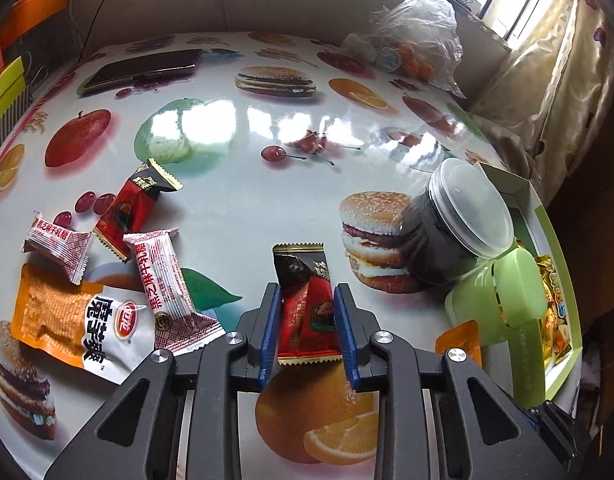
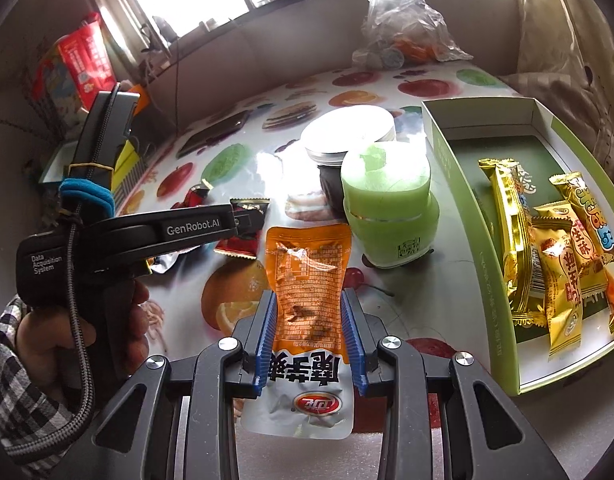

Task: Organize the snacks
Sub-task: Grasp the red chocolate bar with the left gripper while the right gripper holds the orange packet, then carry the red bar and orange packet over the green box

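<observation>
The green tub [image 1: 503, 300] hides most of the box [image 1: 563, 280] and its gold packets. Contents of the clear bag [image 2: 399, 28] are too blurred to tell. The dark jar [image 2: 331, 184] sits half hidden behind the tub.

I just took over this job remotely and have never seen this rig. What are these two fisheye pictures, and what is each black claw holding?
There is no robot arm: a person carries a hand-held gripper in each hand, with a camera looking along its fingers.

The left camera shows the left hand-held gripper, blue pads closed on a red-and-black snack packet. More packets lie on the food-print table, including a second red-and-black one.

The right camera shows the right hand-held gripper gripping an orange-and-white snack pouch. To its right a green box holds gold-wrapped snacks. A green canister stands beside the box.
</observation>
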A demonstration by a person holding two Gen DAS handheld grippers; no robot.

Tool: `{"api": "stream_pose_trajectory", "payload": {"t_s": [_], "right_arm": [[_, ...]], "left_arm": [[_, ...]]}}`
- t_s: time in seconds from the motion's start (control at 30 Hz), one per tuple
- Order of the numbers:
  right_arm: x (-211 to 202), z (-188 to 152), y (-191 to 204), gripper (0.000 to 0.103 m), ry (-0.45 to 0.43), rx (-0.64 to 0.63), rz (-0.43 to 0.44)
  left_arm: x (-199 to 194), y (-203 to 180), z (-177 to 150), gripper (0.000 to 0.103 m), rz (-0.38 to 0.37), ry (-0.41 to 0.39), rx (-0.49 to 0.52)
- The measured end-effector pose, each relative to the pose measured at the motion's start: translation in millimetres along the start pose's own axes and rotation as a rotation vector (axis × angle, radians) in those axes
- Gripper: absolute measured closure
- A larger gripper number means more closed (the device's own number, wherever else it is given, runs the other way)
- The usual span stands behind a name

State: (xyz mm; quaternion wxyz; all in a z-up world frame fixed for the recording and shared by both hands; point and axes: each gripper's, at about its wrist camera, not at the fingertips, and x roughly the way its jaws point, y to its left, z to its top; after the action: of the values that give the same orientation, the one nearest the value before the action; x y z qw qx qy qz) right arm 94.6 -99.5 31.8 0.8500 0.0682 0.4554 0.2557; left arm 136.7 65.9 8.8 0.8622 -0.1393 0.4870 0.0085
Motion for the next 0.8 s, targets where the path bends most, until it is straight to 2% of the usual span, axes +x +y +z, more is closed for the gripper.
{"api": "stream_pose_trajectory", "payload": {"t_s": [0.33, 0.8], "right_arm": [[0, 0, 1, 0.073, -0.003, -0.002, -0.003], [-15, -2, 7, 0.073, -0.04, -0.026, 0.006]], "left_arm": [[-3, 2, -1, 0.079, 0.015, -0.01, -0.006], [-50, 2, -10, 0.079, 0.017, -0.096, 0.0]]}}
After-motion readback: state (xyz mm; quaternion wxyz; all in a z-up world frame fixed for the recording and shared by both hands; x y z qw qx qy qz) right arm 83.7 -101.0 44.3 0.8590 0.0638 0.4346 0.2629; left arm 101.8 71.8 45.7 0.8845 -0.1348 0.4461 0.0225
